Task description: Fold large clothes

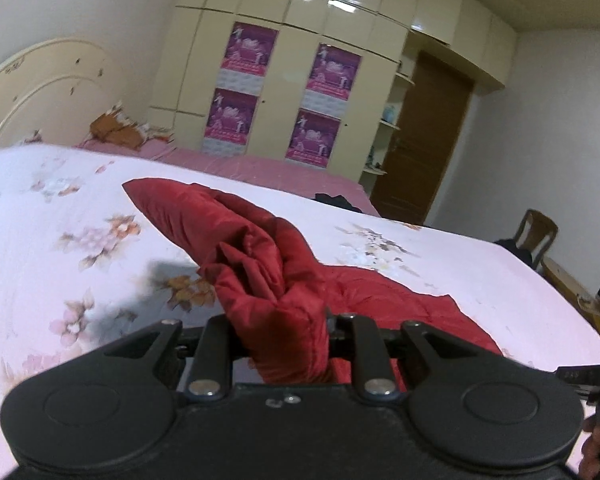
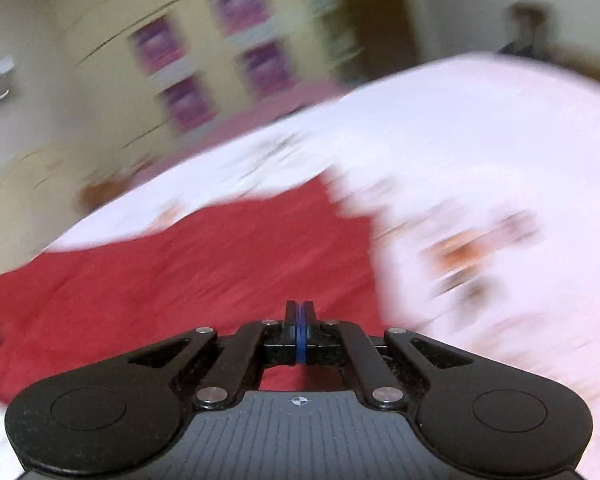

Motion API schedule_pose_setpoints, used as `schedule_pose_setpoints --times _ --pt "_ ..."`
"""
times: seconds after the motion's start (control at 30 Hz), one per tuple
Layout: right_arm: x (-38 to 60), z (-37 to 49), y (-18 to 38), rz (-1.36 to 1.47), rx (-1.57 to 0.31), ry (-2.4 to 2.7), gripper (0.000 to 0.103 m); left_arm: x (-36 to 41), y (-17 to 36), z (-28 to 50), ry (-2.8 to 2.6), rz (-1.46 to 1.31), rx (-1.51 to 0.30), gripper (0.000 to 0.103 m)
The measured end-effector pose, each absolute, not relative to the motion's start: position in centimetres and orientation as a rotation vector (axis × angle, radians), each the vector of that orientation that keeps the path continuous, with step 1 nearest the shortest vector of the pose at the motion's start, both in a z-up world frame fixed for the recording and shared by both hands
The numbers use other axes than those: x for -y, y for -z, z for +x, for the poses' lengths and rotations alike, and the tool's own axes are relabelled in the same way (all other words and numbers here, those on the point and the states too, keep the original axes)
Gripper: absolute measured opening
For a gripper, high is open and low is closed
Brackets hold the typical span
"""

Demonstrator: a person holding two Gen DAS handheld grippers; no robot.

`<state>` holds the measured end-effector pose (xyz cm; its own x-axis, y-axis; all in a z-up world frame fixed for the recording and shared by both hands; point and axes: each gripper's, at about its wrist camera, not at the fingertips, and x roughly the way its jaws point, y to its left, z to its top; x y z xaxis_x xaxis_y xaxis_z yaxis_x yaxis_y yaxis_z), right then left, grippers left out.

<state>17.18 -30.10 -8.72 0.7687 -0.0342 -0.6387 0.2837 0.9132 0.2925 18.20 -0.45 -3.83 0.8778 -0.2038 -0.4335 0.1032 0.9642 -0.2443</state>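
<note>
Red jacket [image 1: 284, 280]: shiny quilted fabric, puffy, creased; lies across a bed cover [image 1: 60, 208] of pale pink cloth printed with flowers. Left gripper [image 1: 280, 344]: black plastic, round hinge discs, jaws clamped on a bunched, padded fold lifted off the cover. Right gripper [image 2: 299, 320]: same build, jaws pressed together on nothing, blue pad edges meeting, above the flat red panel [image 2: 180, 264]; view motion-blurred.

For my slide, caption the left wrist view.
Left tool lifts a bunched fold of the red jacket off the floral bedspread.
</note>
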Motion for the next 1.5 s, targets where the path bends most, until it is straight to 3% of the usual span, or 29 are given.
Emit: schedule_pose_setpoints --times 0.23,0.57,0.67,0.73,0.77,0.8,0.87,1.0,1.23,1.37,1.43,1.47,1.5 --pt "32.1 19.4 12.0 0.452 -0.844 0.038 0.000 6.0 2.1 19.0 0.203 -0.145 -0.443 0.020" --pt "34.4 19.4 12.6 0.545 -0.881 -0.125 0.000 18.2 3.9 21.6 0.428 -0.072 -0.554 0.021" --pt "36.5 18.5 12.1 0.594 -0.850 -0.099 0.000 20.8 7.4 24.1 0.556 -0.127 -0.721 0.044" --pt "38.1 18.1 11.7 0.617 -0.842 -0.058 0.000 20.7 8.5 24.6 0.617 -0.221 -0.784 0.050" --pt "39.2 17.9 11.4 0.633 -0.835 -0.058 0.003 19.9 8.4 24.3 0.623 -0.274 -0.774 0.051" --pt "39.9 17.7 11.0 0.648 -0.815 -0.060 0.035 18.8 7.9 24.0 0.621 -0.320 -0.765 0.051" --pt "41.1 17.1 9.8 0.657 -0.735 -0.053 0.081 16.1 6.8 23.5 0.602 -0.380 -0.717 0.051" --pt "41.3 18.5 7.8 0.716 -0.676 -0.183 0.080 9.9 6.0 24.4 0.532 -0.484 -0.608 0.051" --pt "38.9 23.2 6.4 0.766 -0.758 -0.306 0.081 7.6 8.5 27.1 0.399 -0.500 -0.668 0.051" --pt "38.4 25.1 7.0 0.771 -0.795 -0.300 0.080 7.5 10.7 29.3 0.389 -0.579 -0.713 0.037" --pt "37.9 25.4 6.5 0.733 -0.770 -0.308 0.065 8.0 10.9 30.2 0.423 -0.556 -0.714 0.032" --pt "37.4 26.0 6.5 0.709 -0.776 -0.312 0.050 8.7 11.0 30.7 0.451 -0.533 -0.719 0.032" --pt "36.9 26.5 7.0 0.691 -0.782 -0.316 0.046 9.3 10.9 30.7 0.473 -0.506 -0.727 0.032"
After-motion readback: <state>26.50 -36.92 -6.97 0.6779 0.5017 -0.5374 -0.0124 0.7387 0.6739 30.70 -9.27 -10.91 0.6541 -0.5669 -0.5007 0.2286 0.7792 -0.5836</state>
